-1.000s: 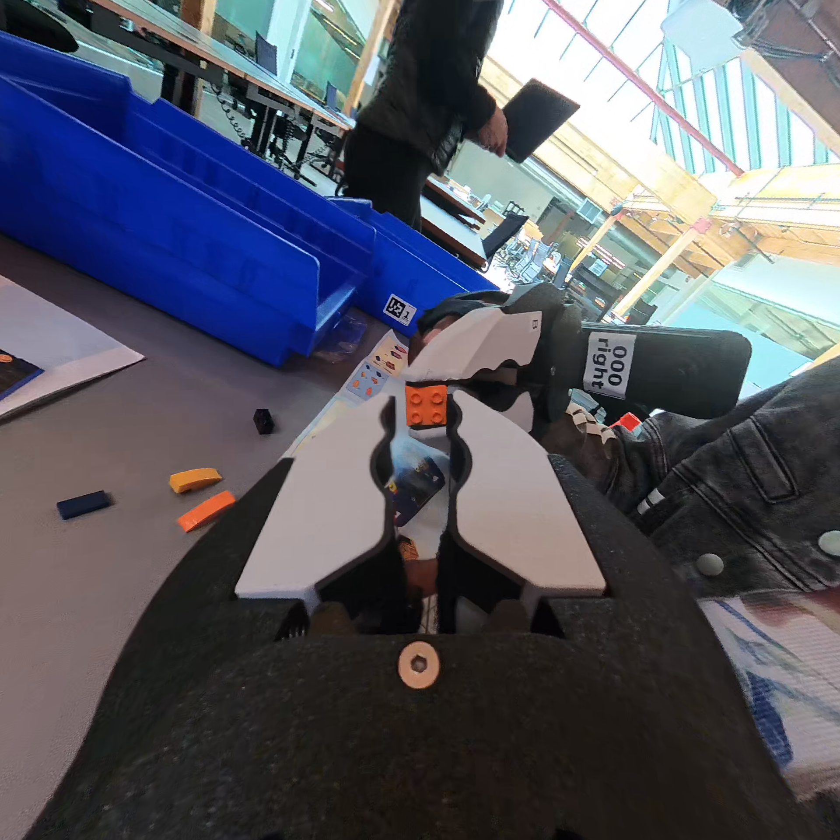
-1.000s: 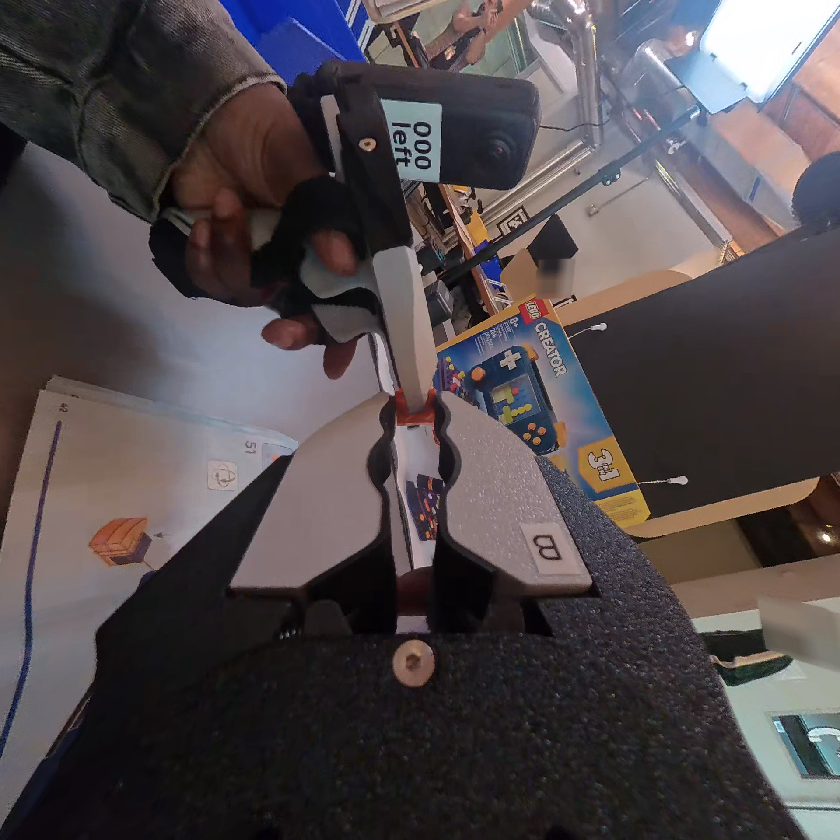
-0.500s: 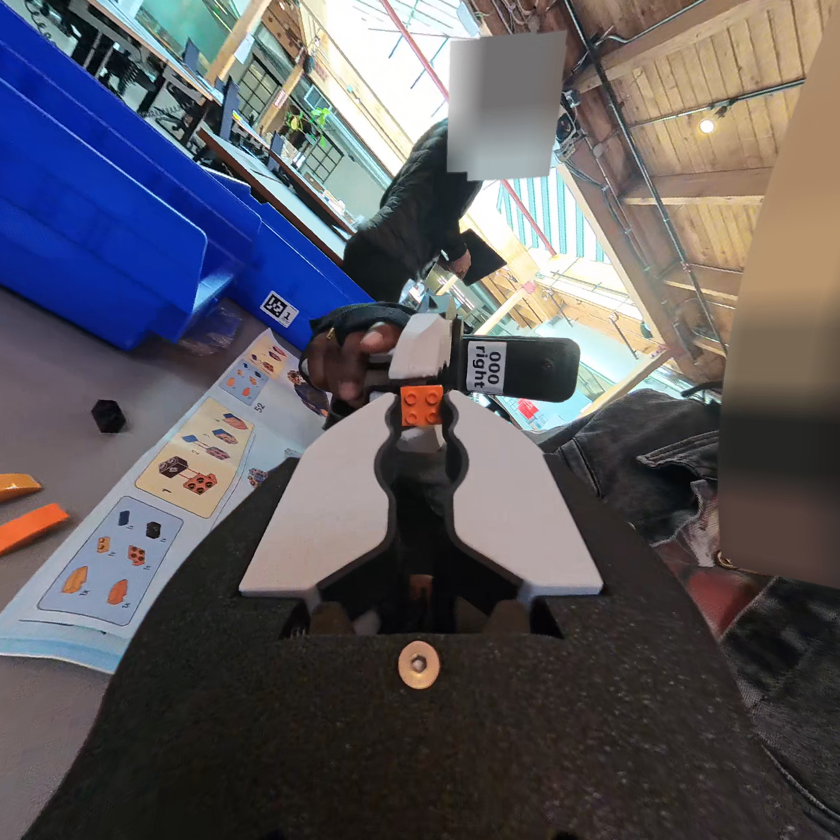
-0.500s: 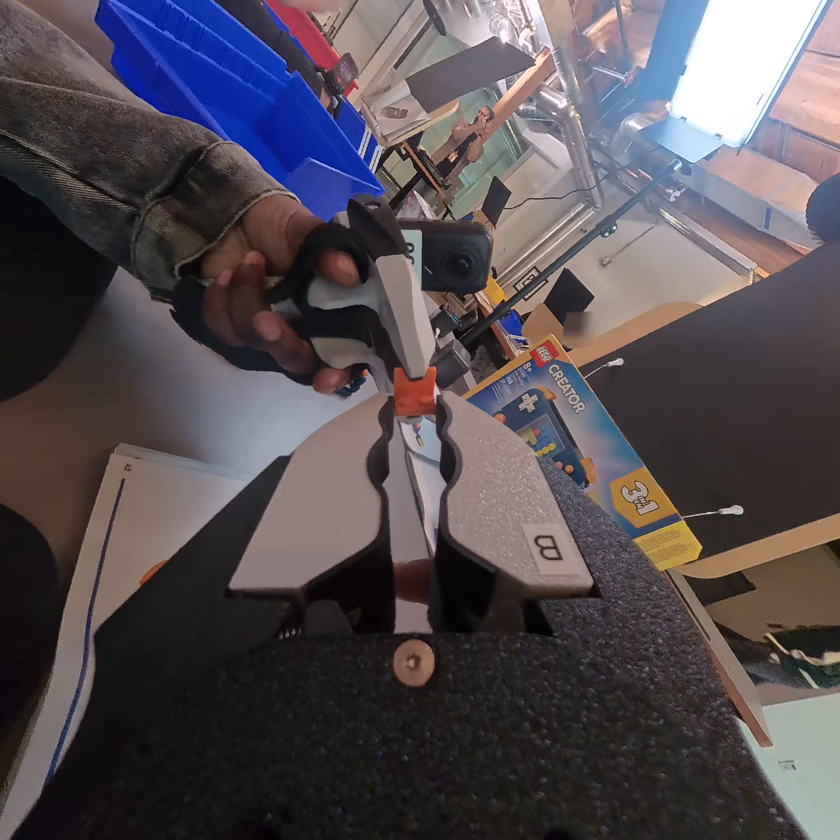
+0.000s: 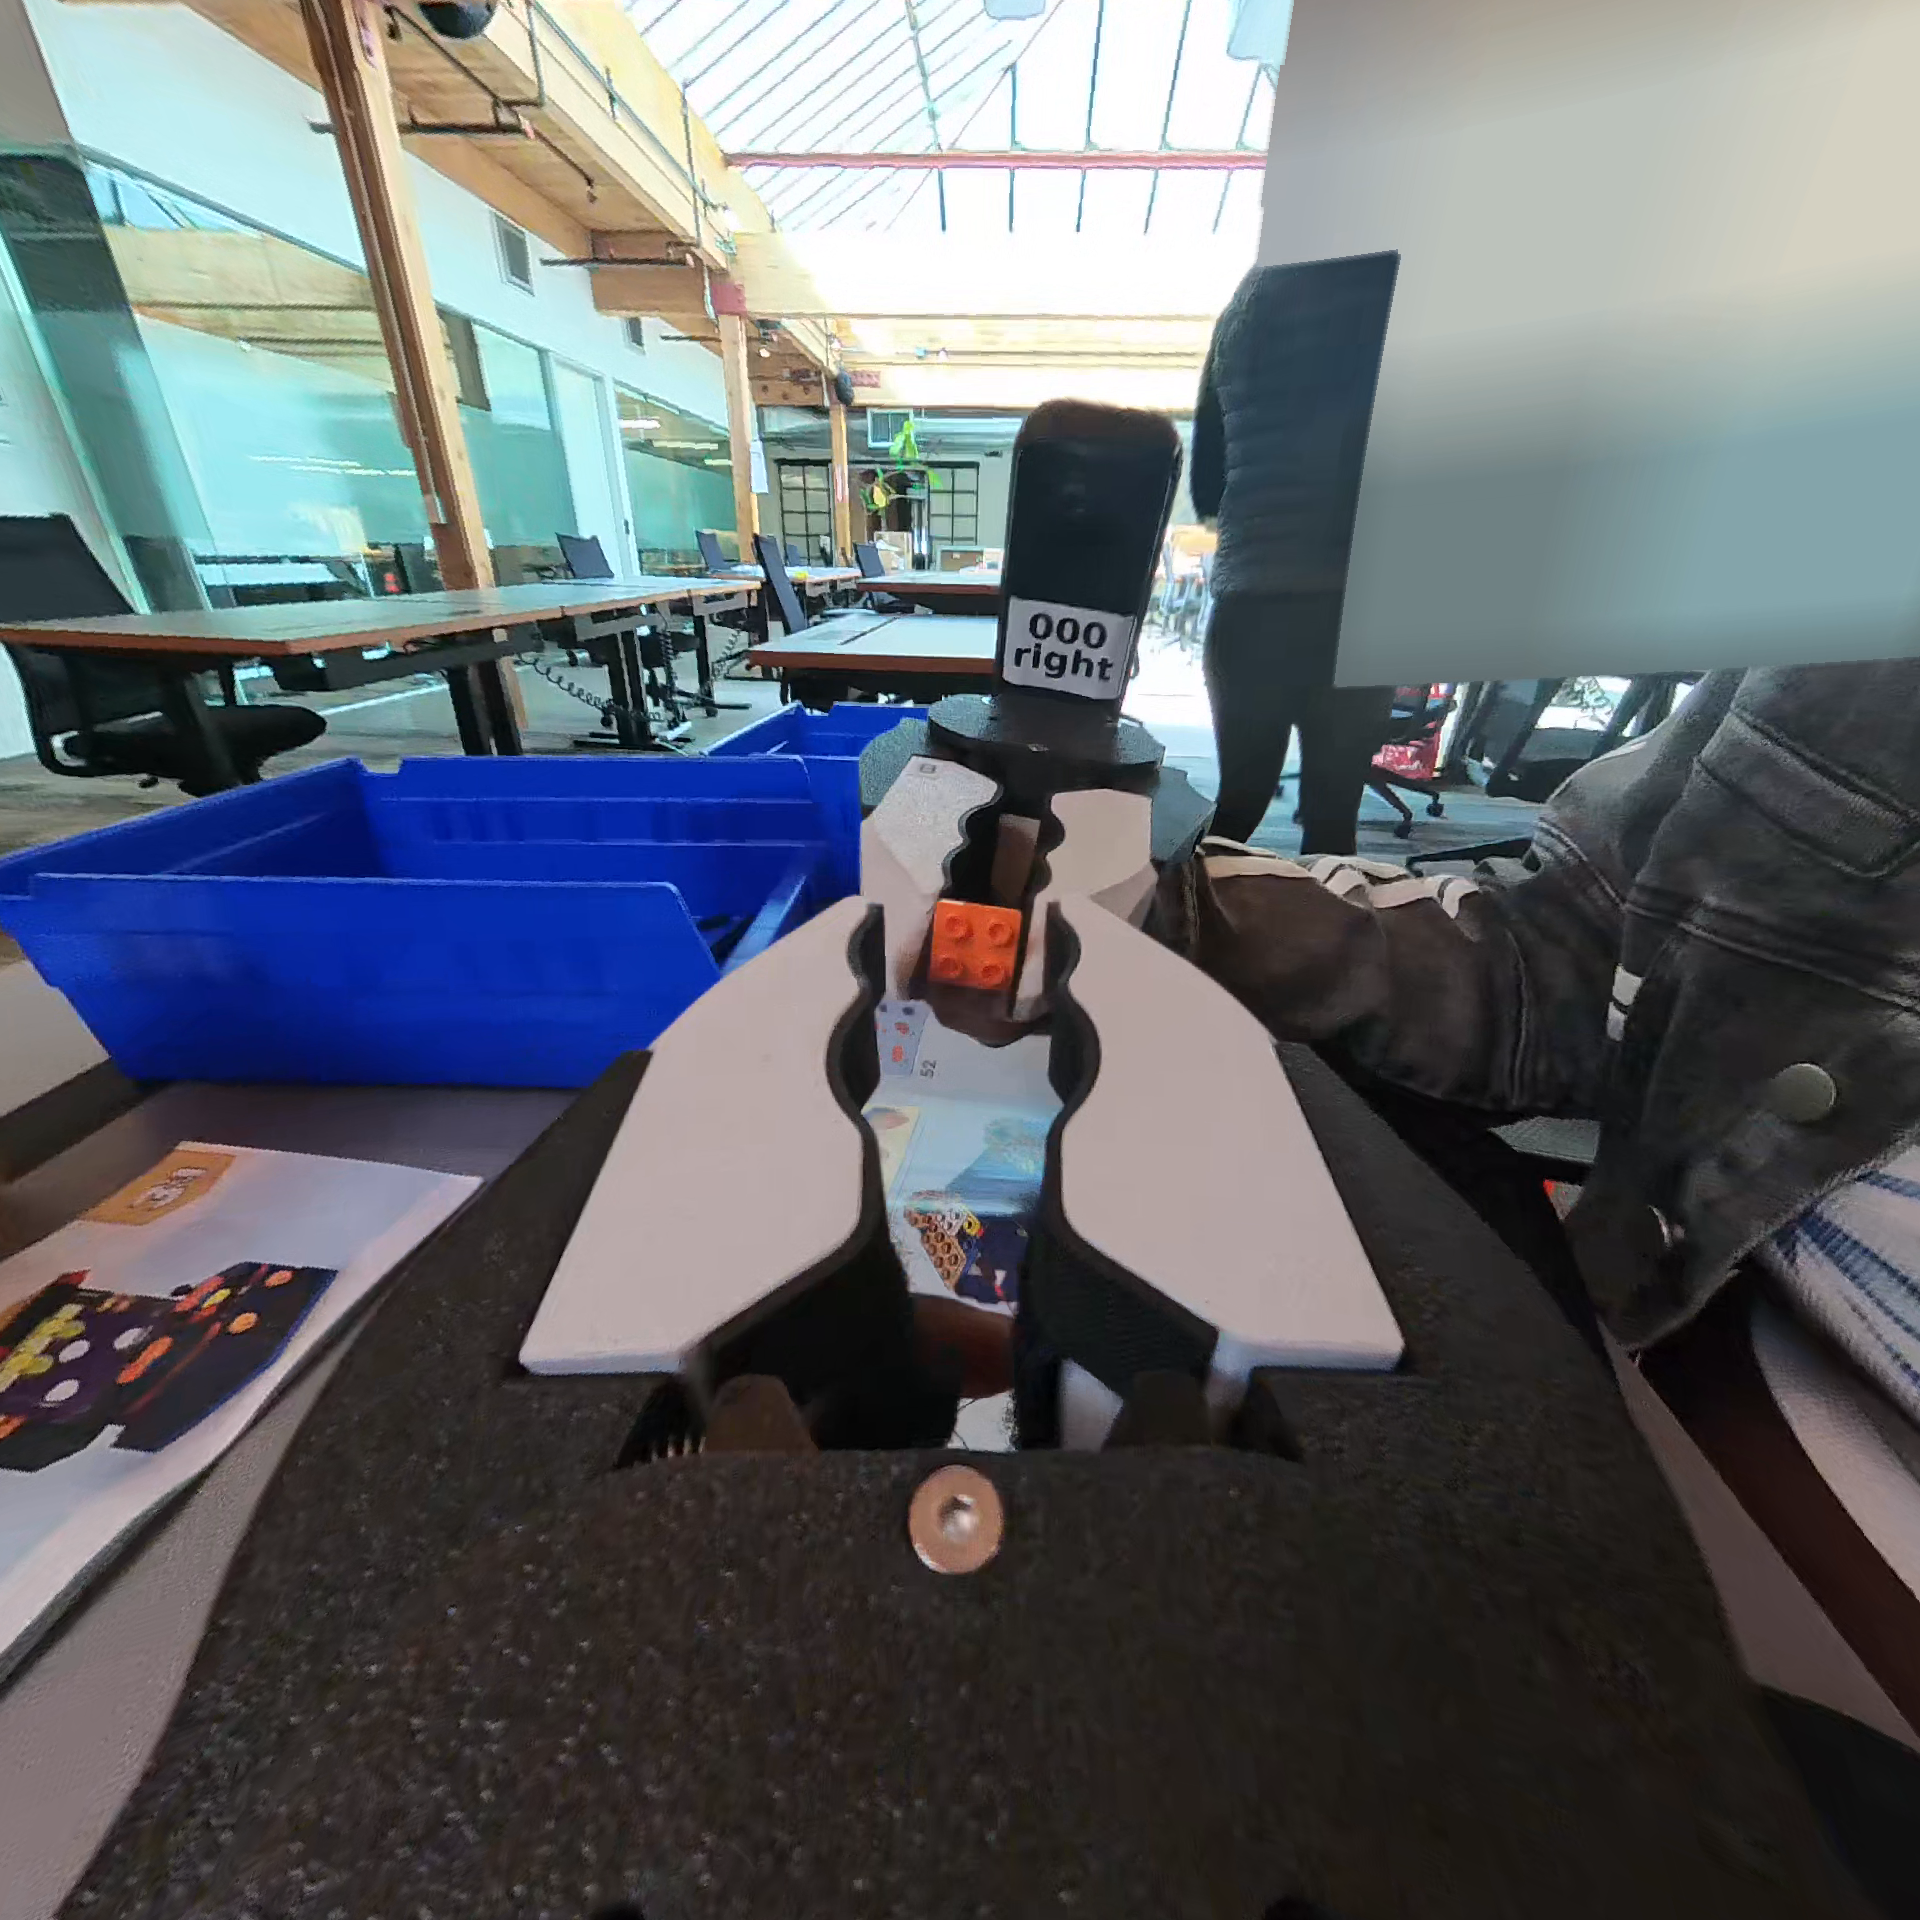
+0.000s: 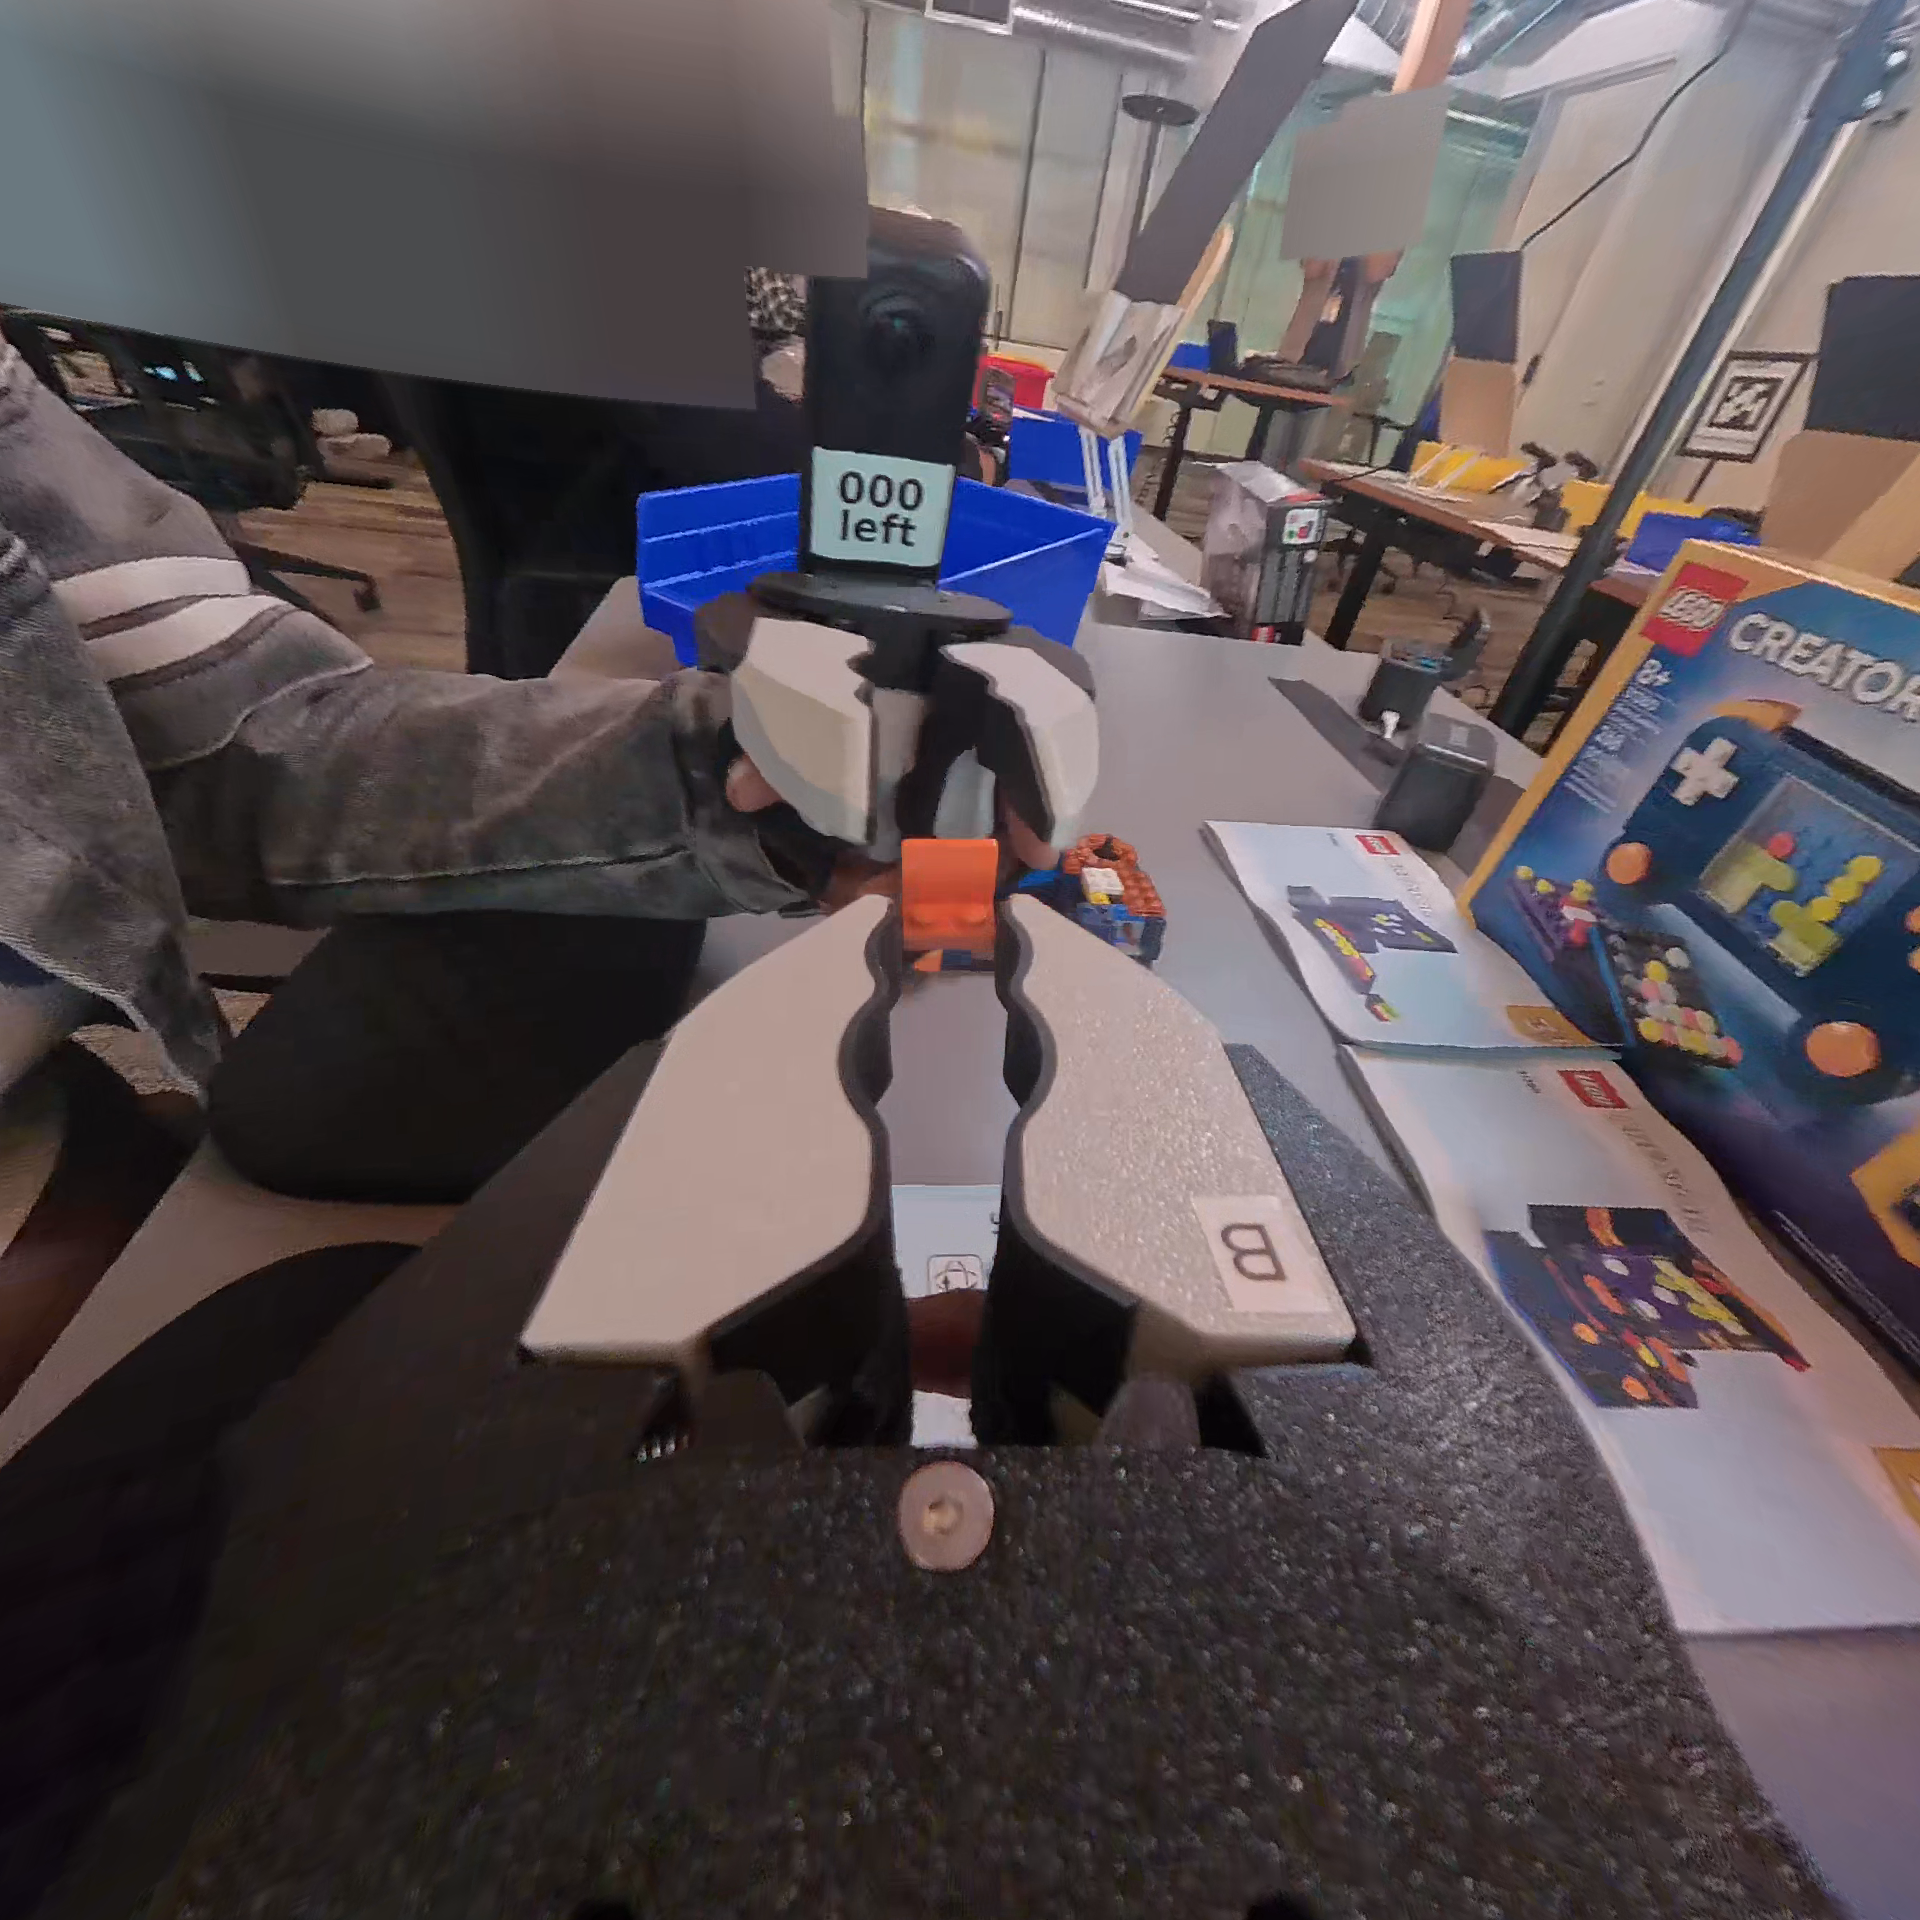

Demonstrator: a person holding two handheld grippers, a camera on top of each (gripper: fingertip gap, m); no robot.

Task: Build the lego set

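Left wrist view: left gripper (image 5: 961, 940), white plastic fingers on a black foam-textured body, has its jaws spread with clear gaps either side of a small orange studded plastic brick (image 5: 974, 942), so it holds nothing. The brick sits just past its tips, clamped in the facing right gripper (image 5: 971, 951), studs toward this camera. Far left is a blue plastic bin (image 5: 353, 914); near left a glossy printed instruction booklet (image 5: 187, 1330) lies flat on the grey table (image 5: 62, 1029). Right wrist view: right gripper (image 6: 948, 920) is closed on the orange brick (image 6: 945, 896), both pads pressed against its sides, the brick sticking out past the tips; the left gripper (image 6: 914, 821) hangs just behind it, fingers apart. A small multicolour brick build (image 6: 1112, 904) rests on the grey table (image 6: 1247, 727) just beyond, with a blue cardboard toy box (image 6: 1766, 831) to the right. The brick looks light, rigid, smooth-sided and likely slippery; the flat opposite side walls seem the best hold, not the studs.
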